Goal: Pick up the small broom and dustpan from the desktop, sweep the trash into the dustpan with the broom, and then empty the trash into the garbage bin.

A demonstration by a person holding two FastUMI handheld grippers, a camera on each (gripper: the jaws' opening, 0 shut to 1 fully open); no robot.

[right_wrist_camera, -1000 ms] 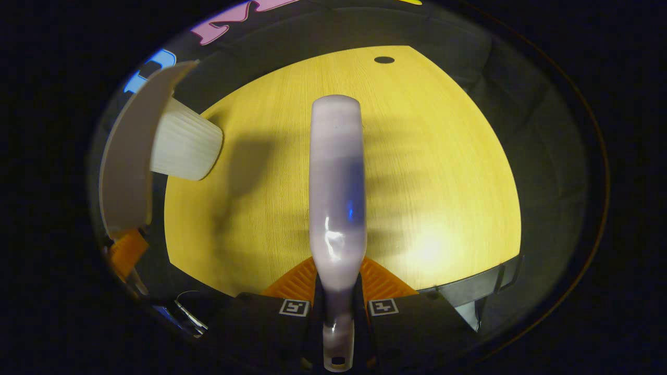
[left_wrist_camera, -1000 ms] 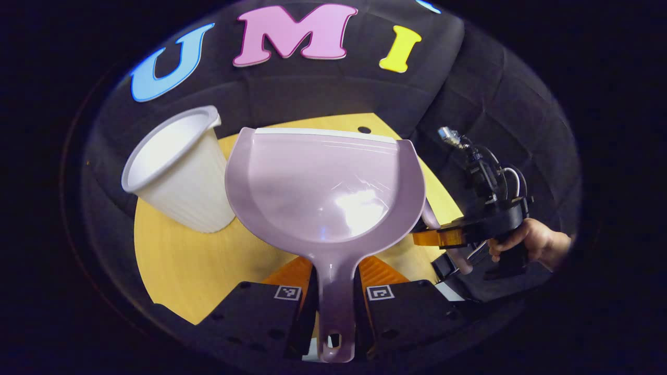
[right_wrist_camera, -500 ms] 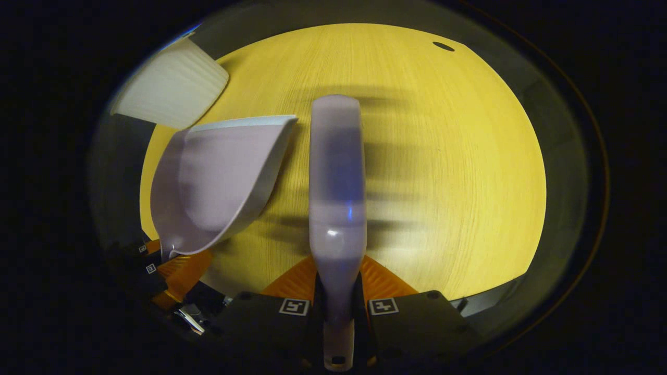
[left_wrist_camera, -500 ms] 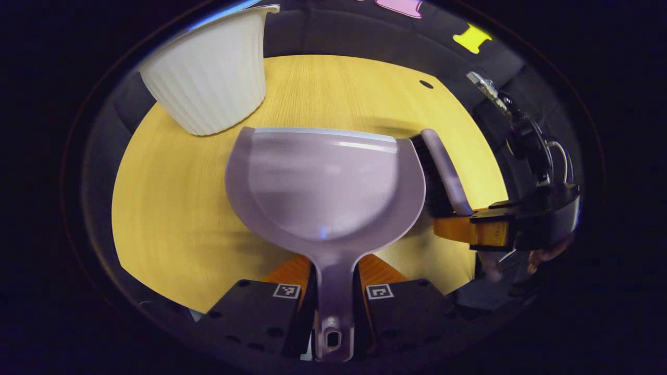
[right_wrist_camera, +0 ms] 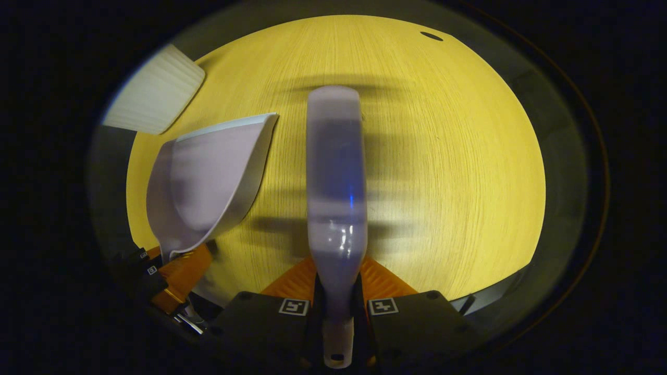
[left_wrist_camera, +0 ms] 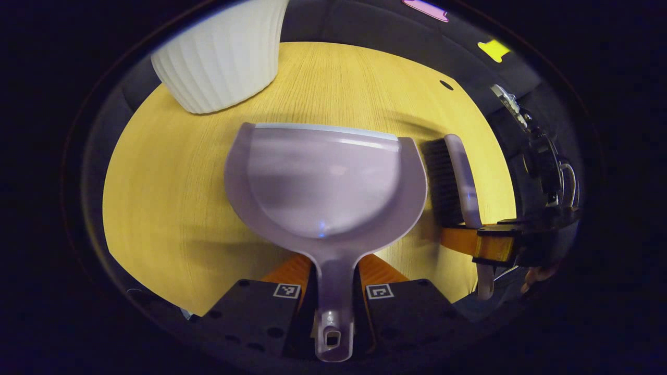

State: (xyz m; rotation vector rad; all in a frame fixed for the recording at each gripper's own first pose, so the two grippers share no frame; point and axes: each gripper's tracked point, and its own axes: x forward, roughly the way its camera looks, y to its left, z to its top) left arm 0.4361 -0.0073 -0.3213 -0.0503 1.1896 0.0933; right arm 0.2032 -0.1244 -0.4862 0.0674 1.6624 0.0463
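Left gripper (left_wrist_camera: 333,291) is clamped on the handle of the pale lilac plastic dustpan (left_wrist_camera: 325,182); both fingers are pressed against the narrow handle stem, and the hanging hole at the handle's end is seen just below them. The pan is held over the yellow wood-grain desktop (left_wrist_camera: 172,208), mouth pointed away from the camera. Its look: a glossy rounded scoop, with a straight front lip edged by a paler strip, raised side walls, and an inside that is seen bare.

Right gripper (right_wrist_camera: 337,302) is clenched on the handle of the small lilac plastic broom (right_wrist_camera: 336,192). In the right gripper view the broom's smooth back is presented as a long, rounded bar with highlights near the grip. In the left gripper view the broom (left_wrist_camera: 453,182) is seen side-on just beside the dustpan's right wall, with dark bristles turned toward the pan, and the right gripper (left_wrist_camera: 479,242) is seen at its base. Contact between bristles and pan wall cannot be judged.

The ribbed white plastic garbage bin (left_wrist_camera: 221,57) is located at the far left of the desktop, apart from the pan's lip. In the right gripper view the dustpan (right_wrist_camera: 208,182) is seen left of the broom, with the bin (right_wrist_camera: 153,101) beyond it.
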